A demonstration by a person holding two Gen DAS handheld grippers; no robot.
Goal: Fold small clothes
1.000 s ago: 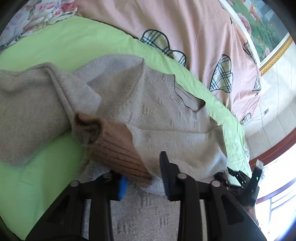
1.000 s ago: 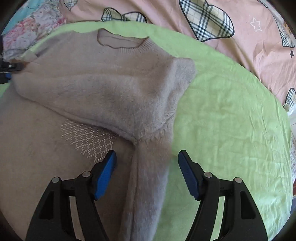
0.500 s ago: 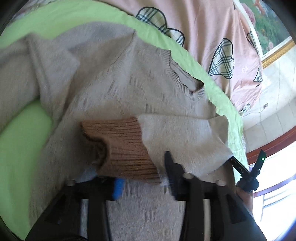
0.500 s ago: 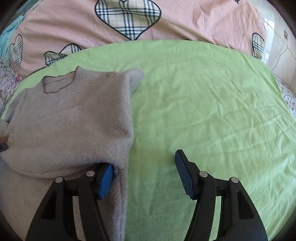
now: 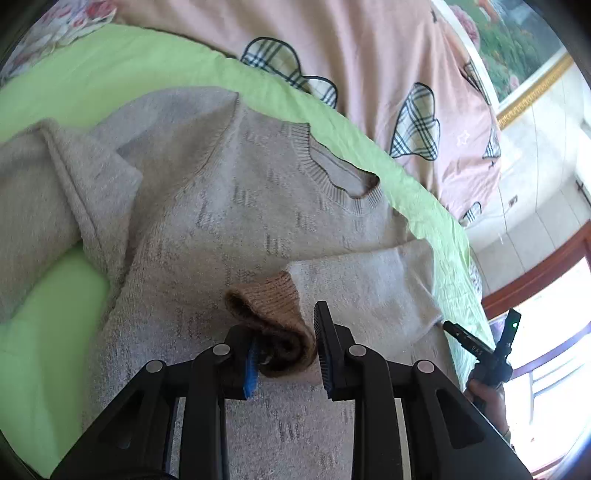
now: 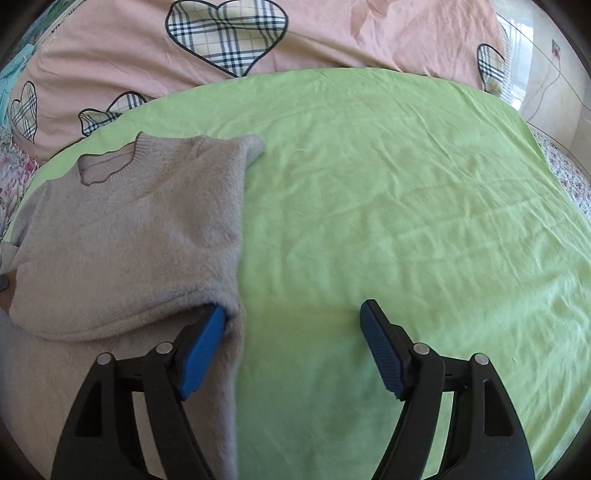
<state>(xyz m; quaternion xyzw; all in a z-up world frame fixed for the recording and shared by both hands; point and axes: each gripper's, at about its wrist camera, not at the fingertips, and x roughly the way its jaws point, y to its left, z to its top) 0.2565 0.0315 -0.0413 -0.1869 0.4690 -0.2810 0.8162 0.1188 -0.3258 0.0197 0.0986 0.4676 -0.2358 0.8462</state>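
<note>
One grey sweater [image 5: 236, 221] lies on one green sheet [image 6: 388, 206], neck hole toward the one pink quilt [image 6: 332, 33] with its plaid hearts. Two grippers work it. One sleeve is folded across the chest; its single brown ribbed cuff [image 5: 273, 325] sits bunched between the pads of the left gripper [image 5: 286, 350], whose jaws have just closed in on it again after opening half a second ago, when the cuff lay flat and loose.

The right gripper [image 6: 295, 350] stands wide — its jaws have just been opening. Its left pad touches the sweater's folded side edge; its right pad hangs over bare sheet, gripping nothing. A second ago a hanging sleeve ran between those pads; now the gripper sits off the garment's side, with far more green sheet in view.
</note>
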